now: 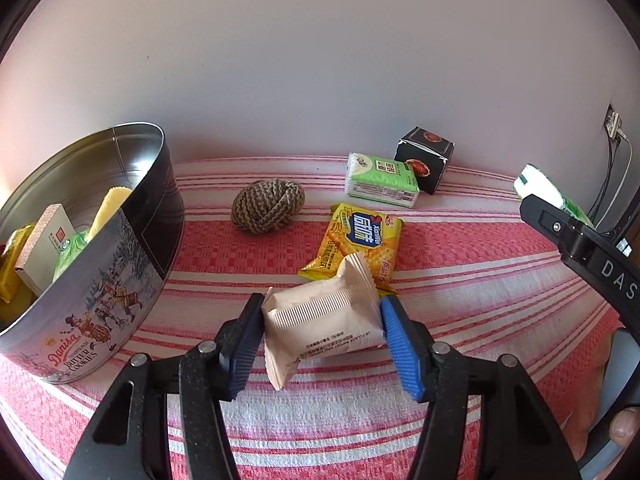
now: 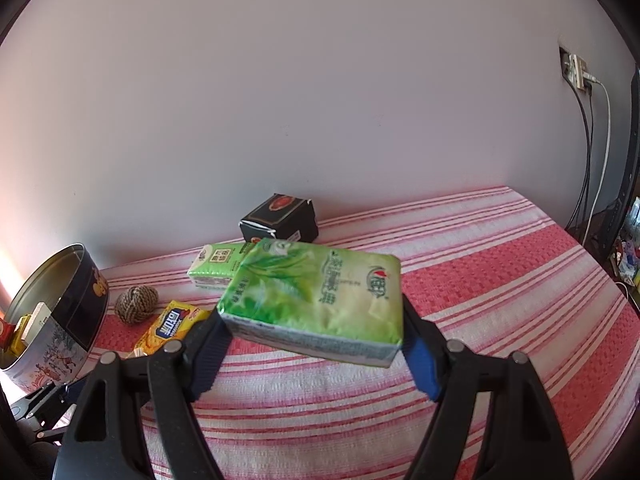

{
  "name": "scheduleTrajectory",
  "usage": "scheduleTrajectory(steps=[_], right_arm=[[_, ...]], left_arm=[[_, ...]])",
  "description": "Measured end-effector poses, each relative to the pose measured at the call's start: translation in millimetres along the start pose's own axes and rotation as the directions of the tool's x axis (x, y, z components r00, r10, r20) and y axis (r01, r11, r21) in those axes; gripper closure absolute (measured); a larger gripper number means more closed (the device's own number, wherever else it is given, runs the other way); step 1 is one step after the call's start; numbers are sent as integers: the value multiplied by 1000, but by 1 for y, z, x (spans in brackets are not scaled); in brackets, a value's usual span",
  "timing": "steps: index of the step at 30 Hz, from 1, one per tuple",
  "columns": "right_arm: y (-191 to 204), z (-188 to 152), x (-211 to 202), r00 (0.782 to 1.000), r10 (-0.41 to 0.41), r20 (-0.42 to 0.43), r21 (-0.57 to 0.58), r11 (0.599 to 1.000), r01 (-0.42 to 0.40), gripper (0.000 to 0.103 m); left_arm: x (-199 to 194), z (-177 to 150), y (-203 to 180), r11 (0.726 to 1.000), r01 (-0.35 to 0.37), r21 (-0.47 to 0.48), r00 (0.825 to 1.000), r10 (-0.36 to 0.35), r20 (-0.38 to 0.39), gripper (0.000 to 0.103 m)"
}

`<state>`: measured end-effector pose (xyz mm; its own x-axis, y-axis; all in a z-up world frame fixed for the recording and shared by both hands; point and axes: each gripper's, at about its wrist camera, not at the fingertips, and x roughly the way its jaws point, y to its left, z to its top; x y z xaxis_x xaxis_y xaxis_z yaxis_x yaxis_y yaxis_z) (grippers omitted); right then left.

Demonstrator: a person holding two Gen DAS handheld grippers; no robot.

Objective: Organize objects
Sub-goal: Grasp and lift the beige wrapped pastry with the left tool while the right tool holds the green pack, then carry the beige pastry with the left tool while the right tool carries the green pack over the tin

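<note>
My left gripper (image 1: 322,320) is shut on a beige comb packet (image 1: 320,320), held just above the striped cloth. My right gripper (image 2: 316,320) is shut on a green tissue pack (image 2: 316,296) and holds it in the air; that pack also shows at the right edge of the left wrist view (image 1: 540,184). The Danisa cookie tin (image 1: 120,280) stands at the left, open, with several items inside; it also shows in the right wrist view (image 2: 76,320). On the cloth lie a yellow cracker packet (image 1: 360,240), a rope ball (image 1: 267,206), another green tissue pack (image 1: 380,180) and a black box (image 1: 426,160).
The red-and-white striped cloth (image 2: 500,280) covers the surface, which ends at a white wall. A wall socket with hanging cables (image 2: 592,128) is at the right. A dark monitor edge (image 2: 628,184) and clutter stand at the far right.
</note>
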<state>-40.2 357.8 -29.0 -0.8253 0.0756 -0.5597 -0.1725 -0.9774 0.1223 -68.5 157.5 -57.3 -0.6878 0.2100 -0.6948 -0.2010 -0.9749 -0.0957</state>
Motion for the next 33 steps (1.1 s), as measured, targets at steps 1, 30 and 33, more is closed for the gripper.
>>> scheduleTrajectory(steps=[1,30,33], right_arm=[[1,0,-1,1000,-6,8,-5,1000,6,25],[100,-40,-51,978,-106,180,-93,988,124,25],[138,-45,-58,978,-52,204,-126,989,79,25]], left_arm=[[-3,1,-1,1000,-8,8,1000,8,14,42],[-87,12,130,994,-102,-44,958,110,264,42],[-90,15,155,989,-128,-80,950,145,277,42]])
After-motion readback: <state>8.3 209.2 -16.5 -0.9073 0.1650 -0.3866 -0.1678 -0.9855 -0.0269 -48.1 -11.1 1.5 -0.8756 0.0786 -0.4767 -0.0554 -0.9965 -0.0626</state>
